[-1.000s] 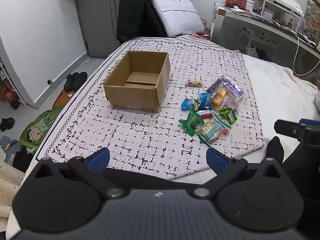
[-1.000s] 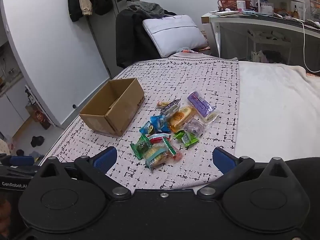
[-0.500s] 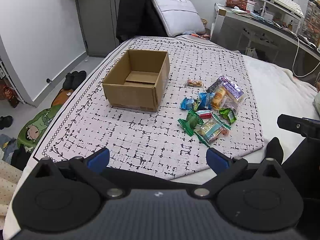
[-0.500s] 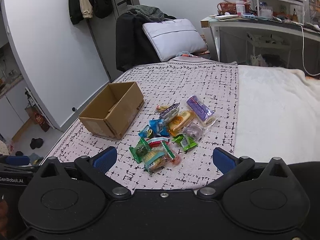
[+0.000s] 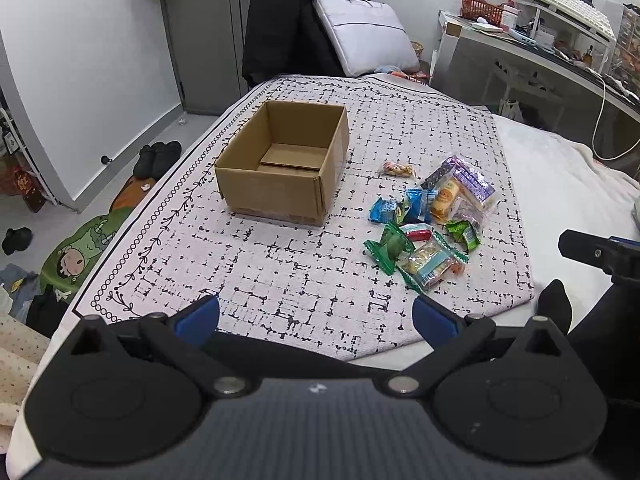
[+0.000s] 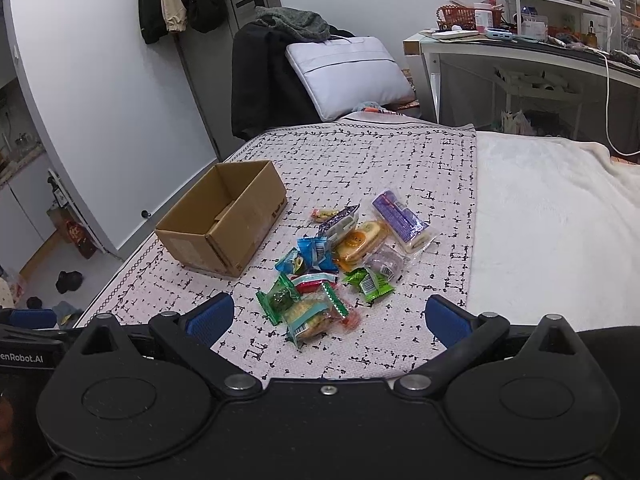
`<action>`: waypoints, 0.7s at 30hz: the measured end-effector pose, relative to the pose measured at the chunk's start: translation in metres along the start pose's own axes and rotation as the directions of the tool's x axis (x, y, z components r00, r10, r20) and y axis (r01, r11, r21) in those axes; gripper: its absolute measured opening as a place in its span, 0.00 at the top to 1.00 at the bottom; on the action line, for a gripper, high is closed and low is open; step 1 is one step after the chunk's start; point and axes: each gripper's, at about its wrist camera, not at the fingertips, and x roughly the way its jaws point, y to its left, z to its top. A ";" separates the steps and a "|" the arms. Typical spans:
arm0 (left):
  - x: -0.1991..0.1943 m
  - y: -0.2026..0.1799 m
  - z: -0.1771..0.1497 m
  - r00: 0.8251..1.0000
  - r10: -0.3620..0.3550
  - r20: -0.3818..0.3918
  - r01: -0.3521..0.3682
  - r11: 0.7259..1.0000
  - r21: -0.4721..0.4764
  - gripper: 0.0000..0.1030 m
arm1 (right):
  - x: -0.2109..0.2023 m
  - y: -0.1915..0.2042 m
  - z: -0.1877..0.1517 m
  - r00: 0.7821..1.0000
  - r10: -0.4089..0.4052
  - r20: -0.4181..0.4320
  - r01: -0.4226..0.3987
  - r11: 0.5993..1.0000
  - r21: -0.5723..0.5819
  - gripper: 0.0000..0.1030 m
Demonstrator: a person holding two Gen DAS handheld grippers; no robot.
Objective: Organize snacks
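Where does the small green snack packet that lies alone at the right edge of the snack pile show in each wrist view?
Left wrist view: the green packet lies right of centre, at the pile's right edge.
Right wrist view: the green packet lies just below centre, at the pile's lower right.
Shared landmark: the cardboard box, empty, left of the pile in both views.

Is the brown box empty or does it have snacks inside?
Empty. The cardboard box shows only its bare floor; the snacks lie beside it.
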 end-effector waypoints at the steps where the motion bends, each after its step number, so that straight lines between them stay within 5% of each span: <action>1: 0.000 0.000 0.000 1.000 0.000 0.000 0.000 1.000 0.000 0.01 | 0.000 0.000 0.000 1.000 0.000 0.000 0.000 1.000 -0.002 0.00; 21: 0.004 0.005 0.000 1.000 -0.010 0.018 0.011 1.000 -0.028 0.01 | 0.001 0.001 0.000 1.000 0.004 0.003 -0.004 1.000 -0.001 0.00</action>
